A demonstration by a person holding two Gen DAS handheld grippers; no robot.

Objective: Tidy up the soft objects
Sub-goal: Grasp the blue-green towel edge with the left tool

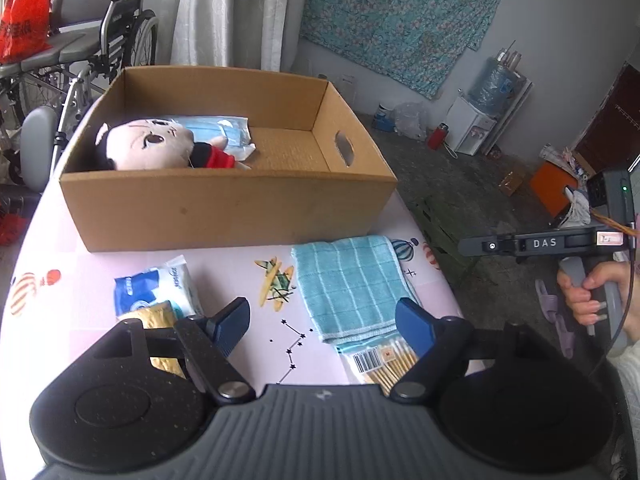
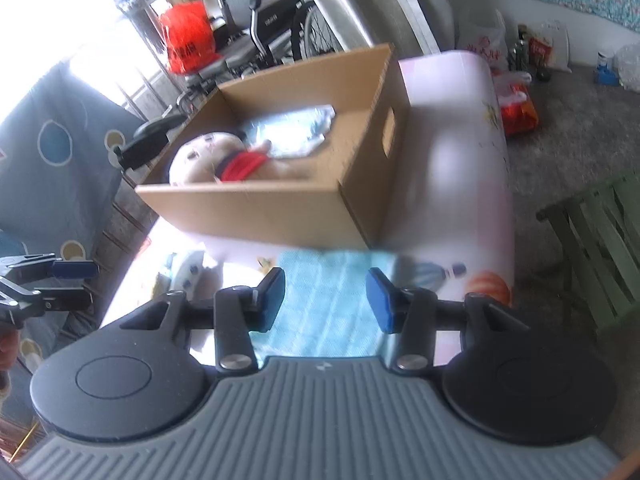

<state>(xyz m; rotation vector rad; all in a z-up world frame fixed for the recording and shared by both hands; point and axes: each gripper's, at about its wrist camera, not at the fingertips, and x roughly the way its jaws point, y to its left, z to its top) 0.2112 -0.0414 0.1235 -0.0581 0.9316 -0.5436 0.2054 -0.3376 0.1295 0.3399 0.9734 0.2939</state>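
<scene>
A cardboard box point(image 1: 224, 204) stands on the pink table point(image 1: 80, 264) and holds a plush doll point(image 1: 152, 144) lying on a pack of blue face masks point(image 1: 224, 130). In front of the box lie a folded teal towel point(image 1: 352, 284), a white-and-blue tissue pack point(image 1: 160, 284), a gold packet point(image 1: 154, 318) and a pack of cotton swabs point(image 1: 384, 360). My left gripper point(image 1: 322, 326) is open above the table, empty, with the towel by its right finger. My right gripper point(image 2: 326, 300) is open and empty over the towel point(image 2: 320, 276), in a blurred view; the box point(image 2: 280, 204) and doll point(image 2: 212, 156) lie beyond it.
A wheelchair point(image 1: 100, 52) stands beyond the table's far left. To the right the table edge drops to the floor, where a green stool point(image 2: 600, 240) stands. A person's hand point(image 1: 592, 292) holds the right gripper's handle at the right of the left wrist view.
</scene>
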